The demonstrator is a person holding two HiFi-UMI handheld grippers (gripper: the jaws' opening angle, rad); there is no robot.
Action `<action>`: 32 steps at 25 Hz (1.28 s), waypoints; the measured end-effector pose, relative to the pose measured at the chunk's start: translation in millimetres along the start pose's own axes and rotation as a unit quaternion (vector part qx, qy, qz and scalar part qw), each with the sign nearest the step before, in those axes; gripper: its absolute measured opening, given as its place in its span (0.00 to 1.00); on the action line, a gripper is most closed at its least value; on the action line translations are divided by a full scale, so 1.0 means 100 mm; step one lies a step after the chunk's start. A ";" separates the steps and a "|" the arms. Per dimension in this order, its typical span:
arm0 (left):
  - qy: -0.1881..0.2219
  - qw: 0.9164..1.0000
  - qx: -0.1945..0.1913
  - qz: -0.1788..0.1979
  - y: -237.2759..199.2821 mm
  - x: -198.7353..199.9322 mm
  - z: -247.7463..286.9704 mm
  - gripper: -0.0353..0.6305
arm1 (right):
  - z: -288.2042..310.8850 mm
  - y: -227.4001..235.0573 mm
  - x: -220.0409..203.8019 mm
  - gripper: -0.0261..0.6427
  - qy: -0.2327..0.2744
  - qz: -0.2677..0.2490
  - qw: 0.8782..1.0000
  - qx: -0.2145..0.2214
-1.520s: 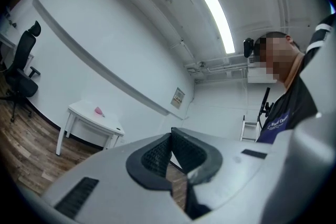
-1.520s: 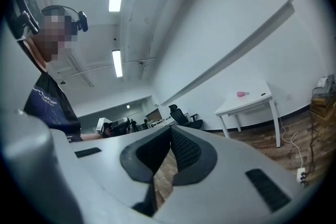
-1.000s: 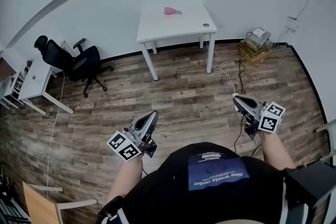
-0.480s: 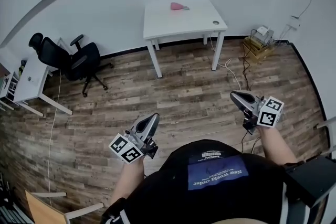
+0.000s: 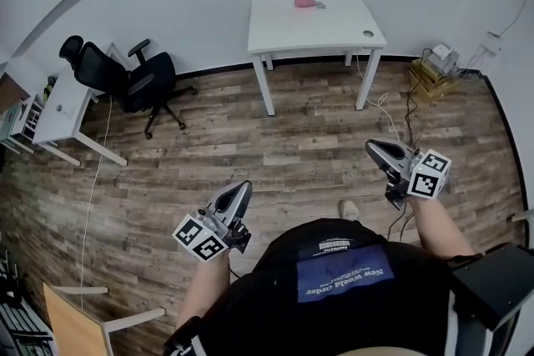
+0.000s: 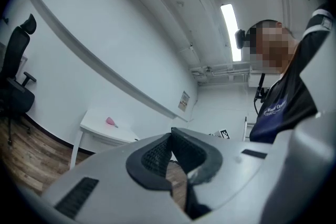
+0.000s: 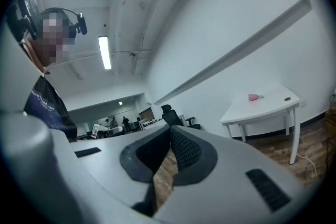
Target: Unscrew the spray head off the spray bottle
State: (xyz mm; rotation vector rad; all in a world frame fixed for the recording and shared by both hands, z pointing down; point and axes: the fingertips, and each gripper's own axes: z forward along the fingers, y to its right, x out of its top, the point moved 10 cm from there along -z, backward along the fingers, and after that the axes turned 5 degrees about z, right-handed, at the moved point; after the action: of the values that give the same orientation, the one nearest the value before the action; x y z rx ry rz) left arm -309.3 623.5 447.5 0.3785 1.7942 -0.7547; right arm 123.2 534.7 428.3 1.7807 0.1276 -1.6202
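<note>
Spray bottle (image 5: 307, 2) lies on the far white tabletop (image 5: 334, 33); my left gripper (image 5: 242, 188) and right gripper (image 5: 374, 149) are both pressed together, empty.

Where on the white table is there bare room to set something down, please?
The white table's left end and front middle are bare; the pink spray bottle lies at the back, a small round object near the front right corner. Nowhere crowded.

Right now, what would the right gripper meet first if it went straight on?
Nothing near: the shut right gripper points beside the white table, probably toward the wall; depth unclear.
</note>
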 end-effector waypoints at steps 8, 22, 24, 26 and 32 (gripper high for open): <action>0.013 0.998 0.061 0.014 -0.14 0.03 0.57 0.06 | 0.33 0.78 0.40 0.03 -0.002 -0.002 0.998 0.065; 0.014 0.999 0.037 0.007 -0.14 -0.23 2.61 0.06 | -0.40 2.44 1.25 0.03 0.008 -0.004 0.998 0.055; 0.010 1.000 0.030 0.004 -0.15 -0.26 2.84 0.06 | -0.49 2.61 1.26 0.03 0.009 0.000 0.999 0.051; 0.004 1.000 0.022 -0.002 -0.18 -0.27 3.03 0.06 | -0.58 2.76 1.25 0.03 0.015 0.010 0.999 0.043; -0.006 1.000 0.005 -0.003 -0.35 -0.26 3.36 0.06 | -0.76 3.03 1.22 0.03 0.026 0.021 0.999 0.022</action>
State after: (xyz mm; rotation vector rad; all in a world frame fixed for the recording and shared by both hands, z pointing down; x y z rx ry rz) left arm -76.1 379.5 416.2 0.3738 1.7814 -0.7693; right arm 368.1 306.6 445.6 1.8470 0.0801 -1.5591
